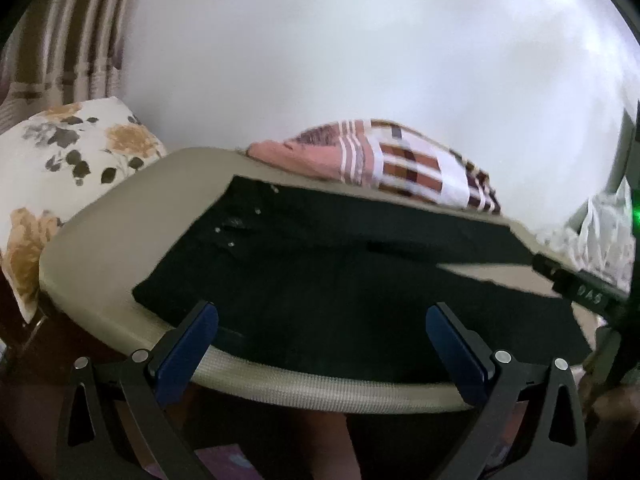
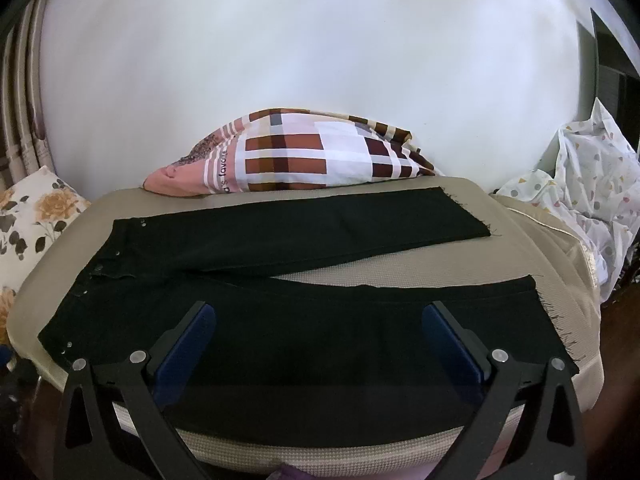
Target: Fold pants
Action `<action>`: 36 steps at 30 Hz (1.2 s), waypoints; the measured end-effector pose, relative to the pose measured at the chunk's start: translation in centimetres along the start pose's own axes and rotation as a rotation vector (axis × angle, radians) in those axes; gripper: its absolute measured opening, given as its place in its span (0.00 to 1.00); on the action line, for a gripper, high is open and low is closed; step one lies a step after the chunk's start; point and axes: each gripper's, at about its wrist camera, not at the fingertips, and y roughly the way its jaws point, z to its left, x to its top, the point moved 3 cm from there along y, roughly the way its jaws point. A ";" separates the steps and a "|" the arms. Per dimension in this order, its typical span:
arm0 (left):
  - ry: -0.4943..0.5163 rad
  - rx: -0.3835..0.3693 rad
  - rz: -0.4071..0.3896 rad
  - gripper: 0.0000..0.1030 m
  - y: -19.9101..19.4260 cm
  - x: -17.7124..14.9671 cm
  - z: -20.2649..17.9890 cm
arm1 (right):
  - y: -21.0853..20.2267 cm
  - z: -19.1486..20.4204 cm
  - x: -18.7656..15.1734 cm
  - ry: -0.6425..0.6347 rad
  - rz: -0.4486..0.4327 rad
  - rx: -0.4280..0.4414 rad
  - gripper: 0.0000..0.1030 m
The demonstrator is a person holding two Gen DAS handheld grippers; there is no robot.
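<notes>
While the black pants [image 2: 280, 280] lie flat on the tan cushion [image 2: 400, 276], waist at its left edge, my left gripper [image 1: 322, 344] and right gripper [image 2: 320, 344] hang wide open, holding nothing.

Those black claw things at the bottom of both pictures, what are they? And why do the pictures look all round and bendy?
They are grabbers that a person holds, one in each hand. Each carries a bulgy camera looking along its fingers, so everything curves. One picture comes from the left gripper, the other from the right gripper. Both are open and hold nothing. In front lies a pair of black pants, spread flat on a beige cushion, legs apart, waiting to be folded. Behind is a checked pillow.
</notes>
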 end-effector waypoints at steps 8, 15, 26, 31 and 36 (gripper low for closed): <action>0.038 0.000 0.002 1.00 -1.0 -0.5 -1.7 | -0.5 0.4 0.3 -0.005 -0.008 0.009 1.00; 0.064 0.016 -0.019 1.00 -1.3 0.5 -1.9 | -0.7 0.8 0.2 -0.013 -0.006 0.010 1.00; 0.165 -0.012 0.111 1.00 3.9 6.4 0.2 | 0.3 1.0 0.7 -0.033 0.028 0.004 1.00; 0.256 -0.031 0.193 1.00 8.3 10.6 3.0 | 1.5 1.4 1.3 -0.052 0.052 0.008 1.00; 0.157 -0.089 0.245 1.00 13.9 15.1 9.5 | 3.4 2.0 1.8 -0.060 0.093 0.010 1.00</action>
